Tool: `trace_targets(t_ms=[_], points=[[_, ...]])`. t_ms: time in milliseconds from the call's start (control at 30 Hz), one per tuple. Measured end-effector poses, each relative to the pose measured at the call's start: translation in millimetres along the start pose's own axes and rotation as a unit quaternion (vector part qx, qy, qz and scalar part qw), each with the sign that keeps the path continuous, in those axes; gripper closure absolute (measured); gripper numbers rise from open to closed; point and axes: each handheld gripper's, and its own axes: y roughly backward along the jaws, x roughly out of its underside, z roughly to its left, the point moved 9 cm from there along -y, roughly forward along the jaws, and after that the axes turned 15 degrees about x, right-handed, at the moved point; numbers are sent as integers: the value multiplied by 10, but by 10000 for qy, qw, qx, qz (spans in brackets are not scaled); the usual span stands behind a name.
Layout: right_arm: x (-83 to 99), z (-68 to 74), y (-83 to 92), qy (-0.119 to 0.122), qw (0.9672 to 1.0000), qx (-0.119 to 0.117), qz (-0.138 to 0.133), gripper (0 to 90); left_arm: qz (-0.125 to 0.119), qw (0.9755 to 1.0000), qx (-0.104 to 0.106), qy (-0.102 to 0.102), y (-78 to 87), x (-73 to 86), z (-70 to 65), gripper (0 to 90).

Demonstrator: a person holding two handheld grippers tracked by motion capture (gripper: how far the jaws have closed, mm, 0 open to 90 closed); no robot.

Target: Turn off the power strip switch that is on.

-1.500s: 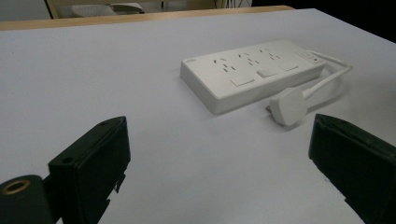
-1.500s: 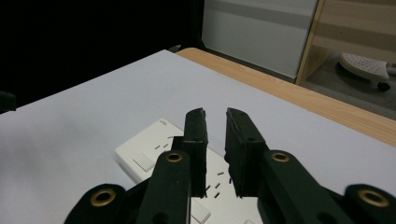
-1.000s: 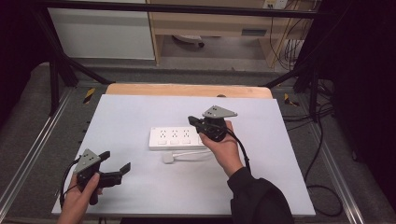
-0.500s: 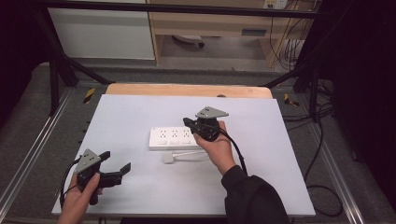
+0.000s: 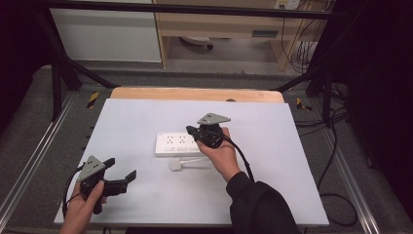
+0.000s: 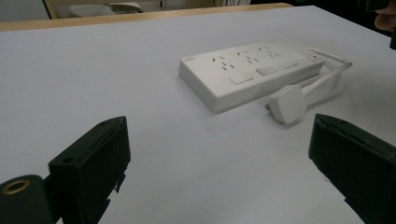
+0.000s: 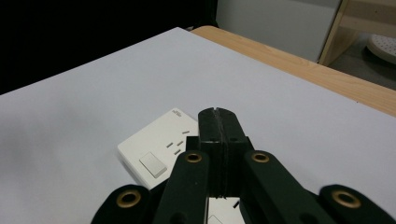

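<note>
High view: right gripper over power strip

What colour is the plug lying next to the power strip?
White, same as the power strip. The plug shows best in the left gripper view.

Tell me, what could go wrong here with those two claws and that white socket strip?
The right gripper hangs over the power strip with its jaws pressed together; if it pushes down on a switch, the light strip might slide on the smooth table. The plug and its looped cable lie loose beside the strip, so a hand sweeping past could snag them. The left gripper sits open, well away, so nothing steadies the strip.
</note>
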Motion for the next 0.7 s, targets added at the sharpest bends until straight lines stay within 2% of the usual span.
trace_targets(t_ms=[433, 700], points=[[105, 67, -104, 132, 9998, -16, 126, 900, 6, 10000, 2, -20, 3, 0, -1, 55], [155, 66, -155, 48, 9997, 0, 219, 900, 1, 10000, -9, -26, 7, -2, 2, 55]])
